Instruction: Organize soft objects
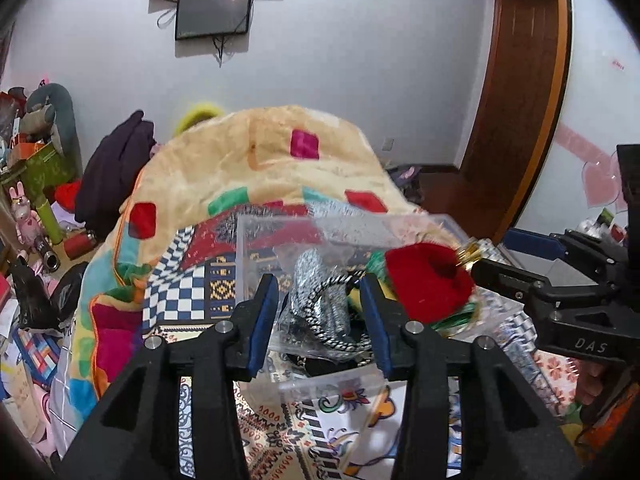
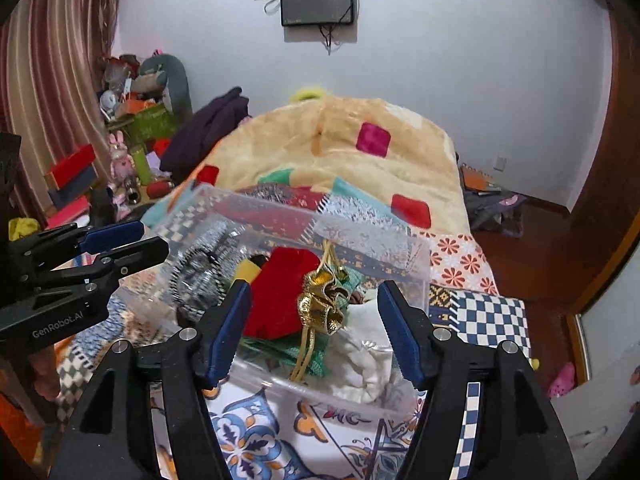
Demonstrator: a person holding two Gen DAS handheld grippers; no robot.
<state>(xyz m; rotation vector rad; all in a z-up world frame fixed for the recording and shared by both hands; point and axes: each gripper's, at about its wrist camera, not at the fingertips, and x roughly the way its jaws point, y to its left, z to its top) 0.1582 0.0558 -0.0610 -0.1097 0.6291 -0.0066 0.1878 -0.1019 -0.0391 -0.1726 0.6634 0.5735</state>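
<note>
Red pouch [image 2: 280, 292] with gold tie; seemingly silvery black-white cord [image 1: 320, 304].

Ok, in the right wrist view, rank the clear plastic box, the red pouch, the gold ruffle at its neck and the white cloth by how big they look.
1. Clear plastic box
2. Red pouch and white cloth: look alike, cloth partly hidden, so unranked
3. Gold ruffle, smallest

Everything sits at similar nearness, so this ordering seems fair.

A dark wall-mounted screen [image 2: 318, 2] hangs above the bed's patchwork fleece blanket [image 2: 360, 160]; striped maroon curtain [image 2: 44, 80] hangs left.
</note>
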